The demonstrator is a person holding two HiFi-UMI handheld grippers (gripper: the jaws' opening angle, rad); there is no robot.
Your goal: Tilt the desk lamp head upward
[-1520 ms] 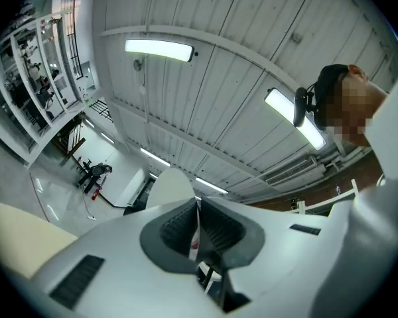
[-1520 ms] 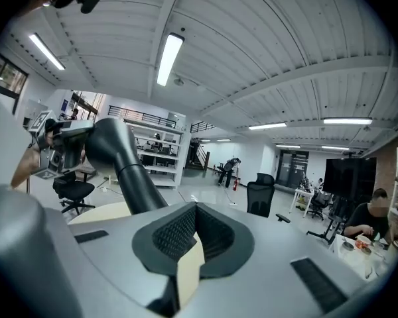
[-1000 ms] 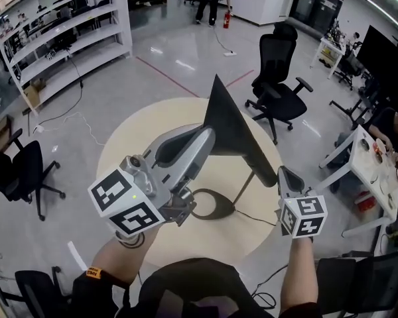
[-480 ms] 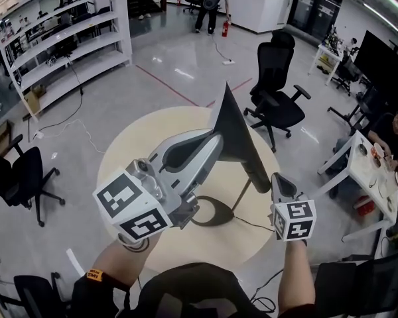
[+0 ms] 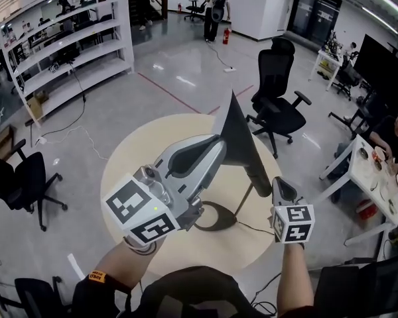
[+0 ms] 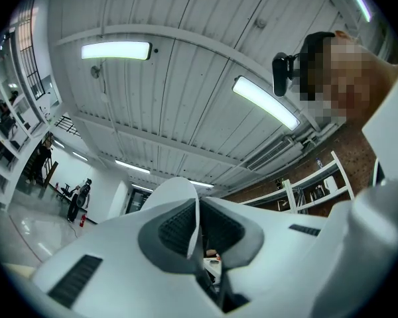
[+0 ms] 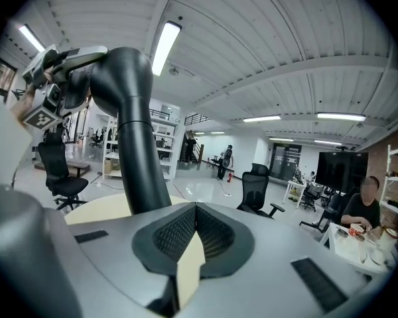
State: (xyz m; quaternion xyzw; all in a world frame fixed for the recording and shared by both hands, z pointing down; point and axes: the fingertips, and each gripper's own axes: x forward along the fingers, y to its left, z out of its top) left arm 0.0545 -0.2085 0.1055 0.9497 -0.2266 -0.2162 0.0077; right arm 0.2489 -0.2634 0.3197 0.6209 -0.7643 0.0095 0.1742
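Note:
The black desk lamp stands on a round beige table (image 5: 129,171), with its ring base (image 5: 215,217) and thin stem (image 5: 247,201) under the long flat lamp head (image 5: 242,138). The head slopes steeply, its far end up. My left gripper (image 5: 215,144) reaches up and right from its marker cube (image 5: 142,211) and is shut on the head's left edge. In the left gripper view its jaws point at the ceiling. My right gripper (image 5: 278,185) is shut with nothing in it, just right of the head's lower end. In the right gripper view the lamp head (image 7: 129,131) rises left of the jaws.
A black office chair (image 5: 278,91) stands beyond the table, and another office chair (image 5: 20,177) at the left. White shelving (image 5: 60,38) fills the back left. A white desk (image 5: 371,171) with a seated person is at the right. The lamp's cable (image 5: 255,229) runs off its base.
My left gripper has rolled slightly while it keeps its grip, and the lamp head looks narrower and steeper. The right gripper has stayed in place.

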